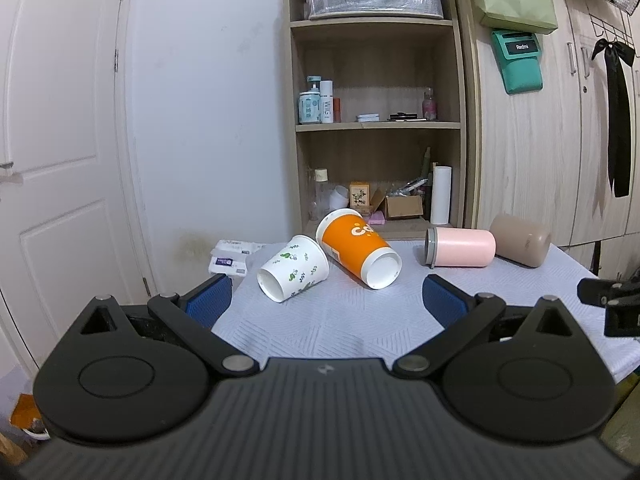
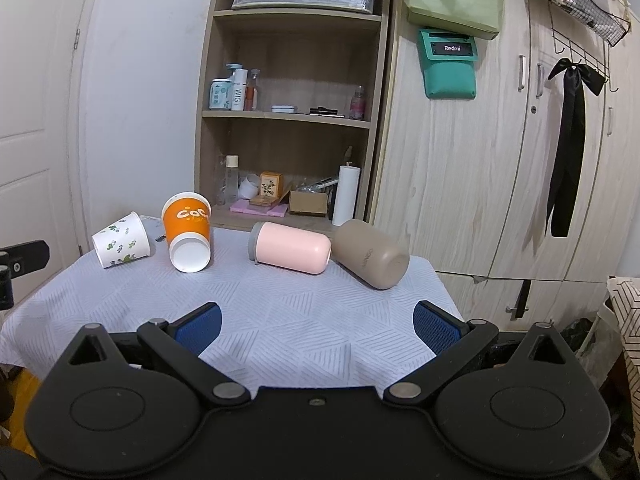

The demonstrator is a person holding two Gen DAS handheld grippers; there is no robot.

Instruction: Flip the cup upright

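Observation:
Several cups lie on their sides on a table with a pale blue-grey cloth (image 1: pixel 320 320) (image 2: pixel 280 312). From left to right: a white paper cup with a leaf print (image 1: pixel 294 268) (image 2: pixel 120 246), an orange paper cup (image 1: pixel 356 250) (image 2: pixel 188 230), a pink cup with a grey rim (image 1: pixel 460 247) (image 2: pixel 290 249), and a taupe cup (image 1: pixel 520 240) (image 2: pixel 370 254). My left gripper (image 1: pixel 326 300) is open and empty, short of the two paper cups. My right gripper (image 2: pixel 316 328) is open and empty, short of the pink and taupe cups.
A wooden shelf unit (image 1: pixel 376 124) (image 2: pixel 288 116) with bottles and boxes stands behind the table. A wardrobe (image 2: pixel 500 160) is at the right, a white door (image 1: pixel 52 160) at the left. Small packets (image 1: pixel 232 260) lie at the table's far left corner.

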